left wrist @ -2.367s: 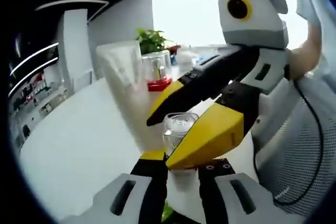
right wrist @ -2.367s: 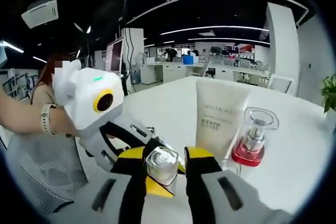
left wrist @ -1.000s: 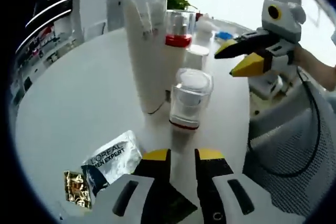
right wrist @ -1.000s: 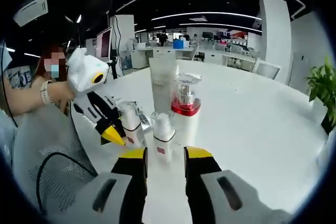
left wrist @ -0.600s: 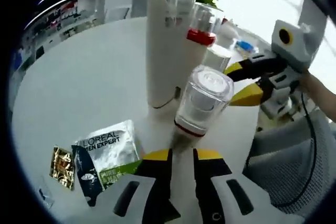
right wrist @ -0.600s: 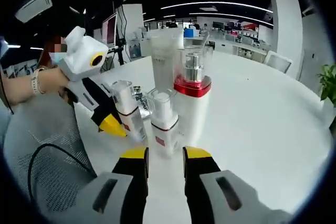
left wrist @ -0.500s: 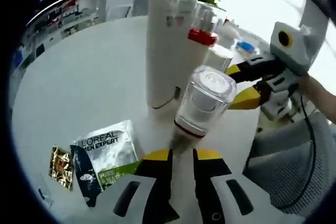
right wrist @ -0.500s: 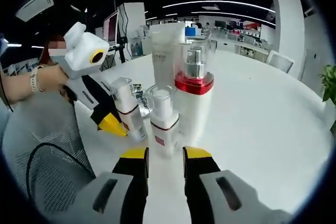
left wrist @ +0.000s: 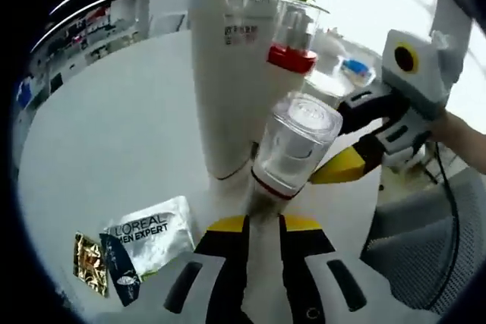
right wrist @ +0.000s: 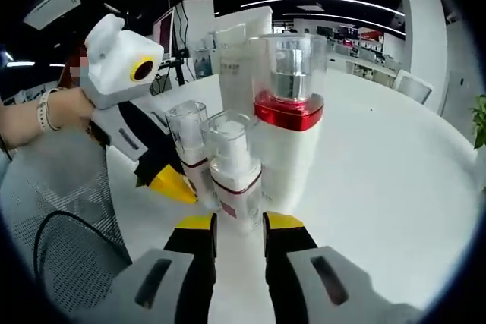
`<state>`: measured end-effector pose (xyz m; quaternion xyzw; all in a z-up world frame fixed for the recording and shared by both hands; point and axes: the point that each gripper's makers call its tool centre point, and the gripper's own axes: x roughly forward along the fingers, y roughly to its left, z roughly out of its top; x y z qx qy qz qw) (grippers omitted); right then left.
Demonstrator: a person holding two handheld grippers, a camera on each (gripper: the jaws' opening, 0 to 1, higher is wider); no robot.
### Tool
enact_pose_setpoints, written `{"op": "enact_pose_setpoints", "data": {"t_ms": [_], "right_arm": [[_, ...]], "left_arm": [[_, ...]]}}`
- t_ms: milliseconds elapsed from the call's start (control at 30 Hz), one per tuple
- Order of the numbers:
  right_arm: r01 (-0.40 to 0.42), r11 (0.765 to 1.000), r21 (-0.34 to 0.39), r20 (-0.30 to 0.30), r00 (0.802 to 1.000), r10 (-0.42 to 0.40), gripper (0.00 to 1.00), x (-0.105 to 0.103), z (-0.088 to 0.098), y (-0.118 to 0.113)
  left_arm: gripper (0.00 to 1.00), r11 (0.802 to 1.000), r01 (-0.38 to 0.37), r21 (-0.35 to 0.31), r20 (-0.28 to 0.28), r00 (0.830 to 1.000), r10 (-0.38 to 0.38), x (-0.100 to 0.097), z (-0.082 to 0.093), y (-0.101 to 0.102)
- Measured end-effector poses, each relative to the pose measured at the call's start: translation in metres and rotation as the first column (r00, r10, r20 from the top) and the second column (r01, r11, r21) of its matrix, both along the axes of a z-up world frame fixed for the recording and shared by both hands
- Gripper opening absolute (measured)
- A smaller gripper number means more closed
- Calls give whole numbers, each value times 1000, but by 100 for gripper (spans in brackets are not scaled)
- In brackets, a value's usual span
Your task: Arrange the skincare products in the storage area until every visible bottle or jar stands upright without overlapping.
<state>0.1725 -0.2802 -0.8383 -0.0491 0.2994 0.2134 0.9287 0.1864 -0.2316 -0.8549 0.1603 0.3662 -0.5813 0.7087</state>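
Left gripper (left wrist: 262,227): jaws nearly together, a thin gap between, nothing held; tips just short of clear-capped bottle (left wrist: 292,146) with red band, standing upright on white table (left wrist: 114,127). Directly behind it, tall white tube (left wrist: 231,73), upright, and red-collared pump bottle (left wrist: 292,43), upright. L'Oreal sachet (left wrist: 148,237) and small gold sachet (left wrist: 87,263) flat on table, beside left jaw. Right gripper (left wrist: 342,166) entering from right, yellow tip just beside clear-capped bottle.

Right gripper (right wrist: 238,222): jaws parted, either side of base of small pump bottle (right wrist: 235,172); contact not discernible. Second small bottle (right wrist: 190,146) just beside it, upright; left gripper's yellow tip (right wrist: 171,182) at its base. Red-collared pump bottle (right wrist: 287,119) close behind, tube (right wrist: 239,58) further back.
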Motion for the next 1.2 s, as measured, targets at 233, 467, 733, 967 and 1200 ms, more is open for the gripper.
{"op": "enact_pose_setpoints", "data": {"t_ms": [233,467,733,967,1200], "right_arm": [[7,1000,-2,-3,1000,-7,25,5,-1,-4],[7,1000,-1,-10,1000,-7,23,6,-2,-4],[7,1000,-7,-6,1000,-7,22,11,0,-6],[3,1000,-8,-6,1000,-3,22,13,-1,-5],[-12,1000,-20,-13,1000,12,22,14,-2,-5]], "left_arm": [[12,1000,3,-1,1,1000,-3,2,0,-5],[12,1000,-13,-8,-3,1000,13,0,-3,-12],[11,998,-56,-19,-13,998,56,3,-3,-16],[11,996,-88,-28,-14,996,88,7,-2,-17],[11,996,-89,-28,-17,996,89,8,-2,-18]]}}
